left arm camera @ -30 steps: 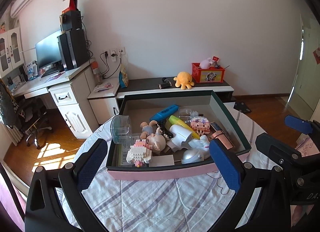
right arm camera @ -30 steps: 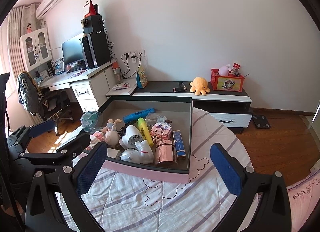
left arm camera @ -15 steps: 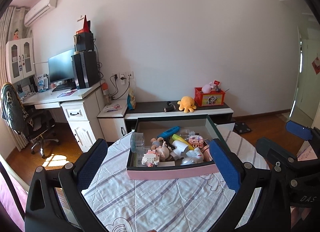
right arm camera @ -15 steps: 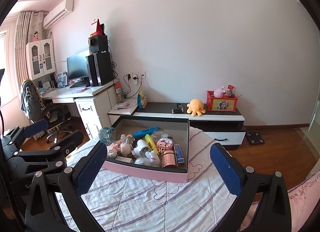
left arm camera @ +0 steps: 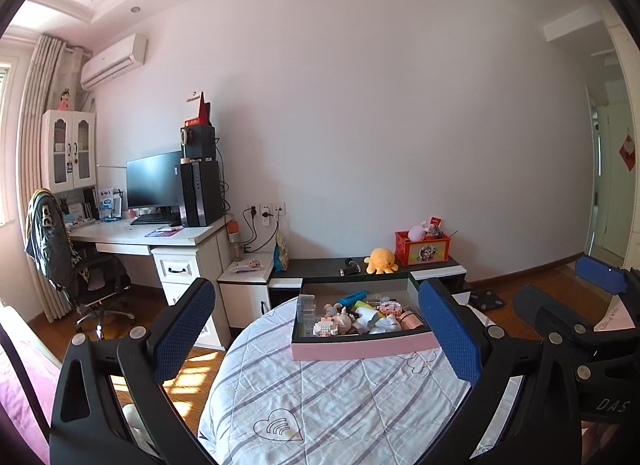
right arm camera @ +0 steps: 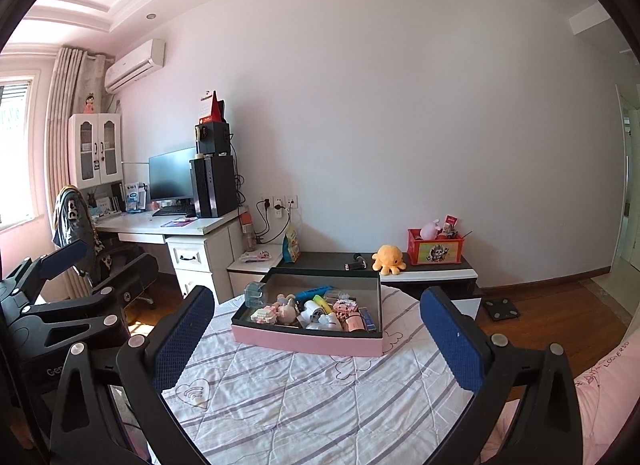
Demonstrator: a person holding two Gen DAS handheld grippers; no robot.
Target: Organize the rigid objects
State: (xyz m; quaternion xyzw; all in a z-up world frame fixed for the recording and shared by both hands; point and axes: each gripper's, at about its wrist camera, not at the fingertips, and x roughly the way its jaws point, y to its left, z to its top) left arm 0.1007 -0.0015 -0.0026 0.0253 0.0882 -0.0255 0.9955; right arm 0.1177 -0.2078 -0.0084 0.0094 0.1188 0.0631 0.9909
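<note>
Both claws gape wide and hold nothing, the pink box (right arm camera: pixel 308 339) of toys on the round counter (right arm camera: pixel 280 397) lying at 12 o'clock ahead, its long side crosswise, roughly equally near each.

My right gripper (right arm camera: pixel 320 341) hangs with its blue-padded fingers (right arm camera: pixel 182 341) spread wide and nothing between them. Ahead, a shallow pink-sided box (right arm camera: pixel 308 339) with dark inner walls sits on the round table's striped white quilted cloth (right arm camera: pixel 312 397), packed with small toys and bottles. My left gripper (right arm camera: pixel 64 261) shows at the left edge, well apart from the box.
</note>
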